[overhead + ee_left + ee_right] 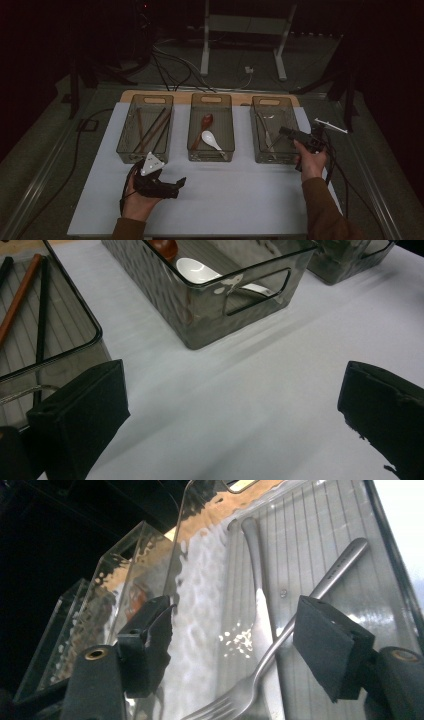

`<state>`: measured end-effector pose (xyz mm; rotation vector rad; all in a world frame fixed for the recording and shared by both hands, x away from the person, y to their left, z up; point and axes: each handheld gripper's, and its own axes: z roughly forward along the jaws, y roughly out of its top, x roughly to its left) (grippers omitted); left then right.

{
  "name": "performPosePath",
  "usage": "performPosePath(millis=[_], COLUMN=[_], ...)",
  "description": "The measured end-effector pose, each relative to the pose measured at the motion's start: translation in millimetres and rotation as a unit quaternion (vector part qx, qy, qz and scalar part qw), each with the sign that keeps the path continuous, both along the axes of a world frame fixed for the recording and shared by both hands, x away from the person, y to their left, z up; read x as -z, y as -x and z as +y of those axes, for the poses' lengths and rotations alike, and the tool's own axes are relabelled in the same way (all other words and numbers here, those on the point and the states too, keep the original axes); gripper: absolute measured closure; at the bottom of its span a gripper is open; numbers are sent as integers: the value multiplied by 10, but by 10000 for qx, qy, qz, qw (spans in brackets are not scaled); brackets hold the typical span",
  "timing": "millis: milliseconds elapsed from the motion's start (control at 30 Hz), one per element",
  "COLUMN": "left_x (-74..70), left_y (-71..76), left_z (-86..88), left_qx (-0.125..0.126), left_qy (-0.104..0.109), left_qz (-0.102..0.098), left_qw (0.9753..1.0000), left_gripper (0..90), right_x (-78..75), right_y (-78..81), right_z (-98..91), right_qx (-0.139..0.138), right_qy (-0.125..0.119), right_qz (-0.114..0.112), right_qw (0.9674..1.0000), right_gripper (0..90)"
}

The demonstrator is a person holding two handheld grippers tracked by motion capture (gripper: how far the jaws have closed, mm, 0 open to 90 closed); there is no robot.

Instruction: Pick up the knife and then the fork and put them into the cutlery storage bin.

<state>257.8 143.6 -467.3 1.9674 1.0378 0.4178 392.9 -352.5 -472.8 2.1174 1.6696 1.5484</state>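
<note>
Your right hand-held gripper (232,650) hangs open over the right bin (272,131); its view shows fork (280,645) lying across knife (260,620). Left hand-held gripper (232,415) gapes empty, near bench (260,405) edge.

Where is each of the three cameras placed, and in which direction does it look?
High view: above the person's side, looking forward and down on the white table with three clear plastic bins; both forearms and hands show.
Left gripper view: on the left tongs, low over the table, facing the middle bin; two black pads show, open.
Right gripper view: on the right tongs, looking into the right bin at a steel fork and knife; open pads.
Shared: high view and left gripper view both show the white ceramic spoon.
</note>
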Motion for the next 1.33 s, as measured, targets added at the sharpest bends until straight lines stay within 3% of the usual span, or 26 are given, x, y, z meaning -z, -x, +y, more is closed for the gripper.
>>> performPosePath(millis=[100, 233, 367, 500, 567, 667, 767, 900, 1100, 1333], left_x=[-9, -43, -73, -104, -113, -122, -127, -134, -123, -114], left_y=[4, 12, 24, 33, 39, 53, 78, 101, 113, 116], left_z=[16, 77, 166, 278, 330, 444, 555, 670, 773, 826], left_qx=[-35, -138, -282, -455, -545, -677, -817, -951, -1083, -1185], left_qy=[10, 74, 100, 92, 71, 88, 161, 245, 327, 329], left_qz=[-56, -180, -299, -414, -471, -535, -655, -814, -930, -968], left_qw=[10000, 9997, 9991, 9981, 9974, 9962, 9944, 9918, 9892, 9877], left_gripper=[8, 8, 8, 7, 7, 7, 7, 7, 7, 7], right_x=[-36, -105, -192, -240, -245, -199, -108, -7, 64, 69], right_y=[52, 183, 394, 587, 696, 798, 919, 1060, 1209, 1293], right_z=[-2, 60, 190, 342, 371, 384, 400, 413, 414, 369], right_qx=[-137, -607, -1000, -1306, -1197, -1336, -1447, -1541, -1495, -1406], right_qy=[-44, 521, 1080, 1647, 1753, 1789, 2122, 2310, 2422, 2305], right_qz=[-243, -684, -1168, -1510, -1726, -1836, -1972, -2179, -2345, -2421], right_qw=[9996, 9944, 9822, 9659, 9619, 9573, 9461, 9356, 9295, 9319], right_gripper=[241, 140, 86, 44, 46, 23, 16, 12, 13, 12])
